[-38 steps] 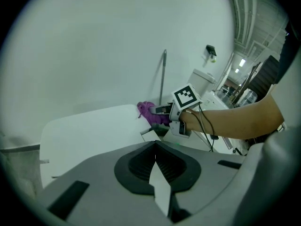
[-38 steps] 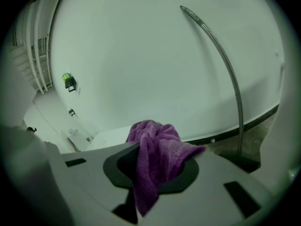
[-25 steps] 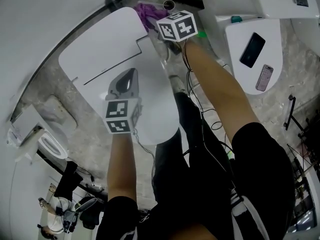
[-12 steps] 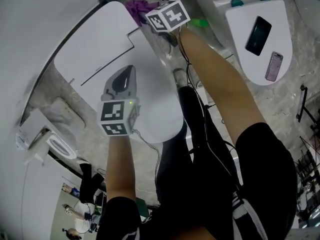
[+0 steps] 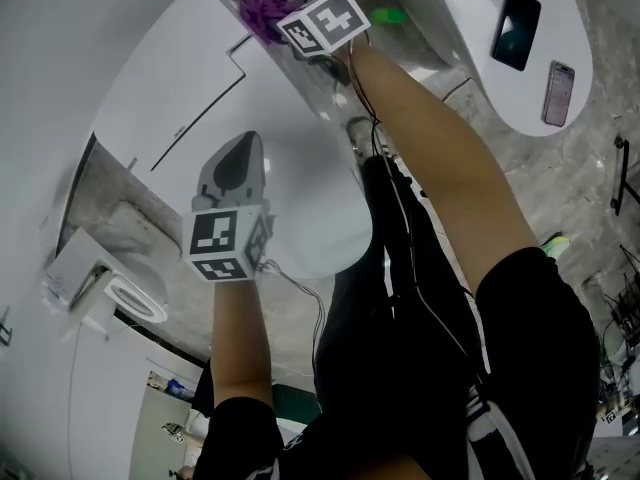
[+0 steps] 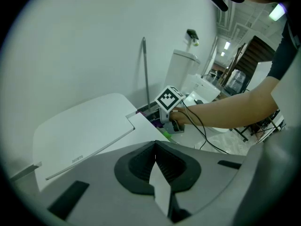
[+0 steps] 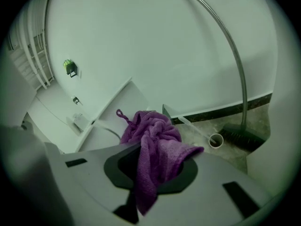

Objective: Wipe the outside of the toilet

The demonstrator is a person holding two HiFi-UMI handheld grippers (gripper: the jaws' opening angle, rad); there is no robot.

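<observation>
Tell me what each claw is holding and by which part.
The right claw clamps the cloth by a bunched fold; the rest spills ahead. The left claw is shut on nothing.

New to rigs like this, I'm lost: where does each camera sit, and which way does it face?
Head view: on the person's head, looking steeply down at the toilet; forearms, legs, left gripper, right gripper show.
Left gripper view: on that gripper, facing across the toilet to the wall; its shut jaws show.
Right gripper view: on that gripper, facing the wall; its jaws clamp a purple cloth.
Head and left gripper views share the right gripper.
</observation>
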